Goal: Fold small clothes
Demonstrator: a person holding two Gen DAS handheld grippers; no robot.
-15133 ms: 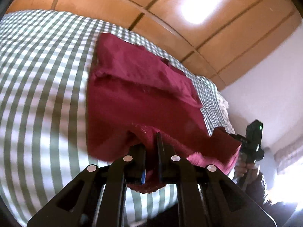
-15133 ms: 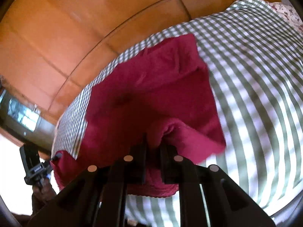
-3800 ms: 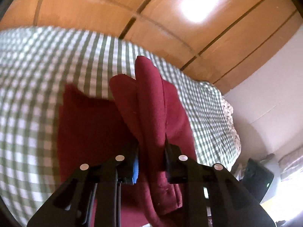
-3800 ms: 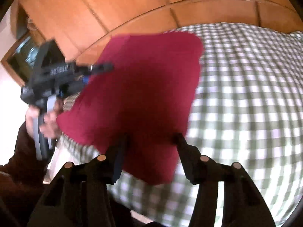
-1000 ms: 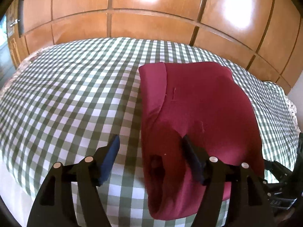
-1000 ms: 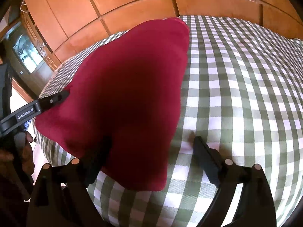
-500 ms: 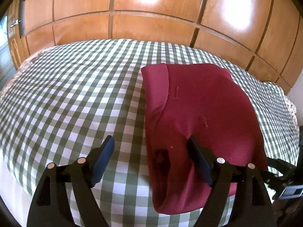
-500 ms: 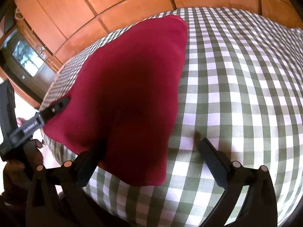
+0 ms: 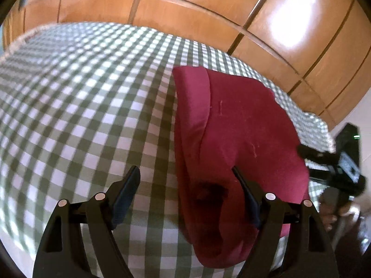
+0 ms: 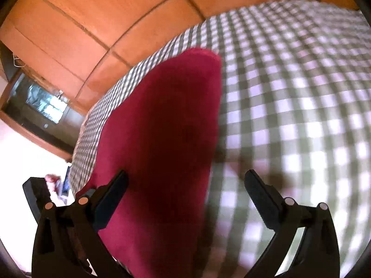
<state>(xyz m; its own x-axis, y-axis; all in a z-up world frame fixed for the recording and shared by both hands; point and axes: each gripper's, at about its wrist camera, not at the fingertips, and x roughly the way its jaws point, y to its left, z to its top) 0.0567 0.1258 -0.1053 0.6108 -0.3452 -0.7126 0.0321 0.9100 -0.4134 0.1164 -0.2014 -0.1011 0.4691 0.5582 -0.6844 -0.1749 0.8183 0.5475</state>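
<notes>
The red garment (image 9: 236,143) is lying folded on the checked bedspread (image 9: 81,115), its long axis running away from both tools, probably set flat to hold the fold. The left gripper (image 9: 185,180) and right gripper (image 10: 185,183) are hovering spread wide, gripping nothing.

A green-and-white checked bedcover (image 9: 92,106) lay spread across the bed, its edge trimmed with pale lace. Behind it stood glossy wooden wardrobe panels (image 9: 208,7) (bright with reflected light), and a dark-framed mirror (image 10: 39,106) showed at the left.
</notes>
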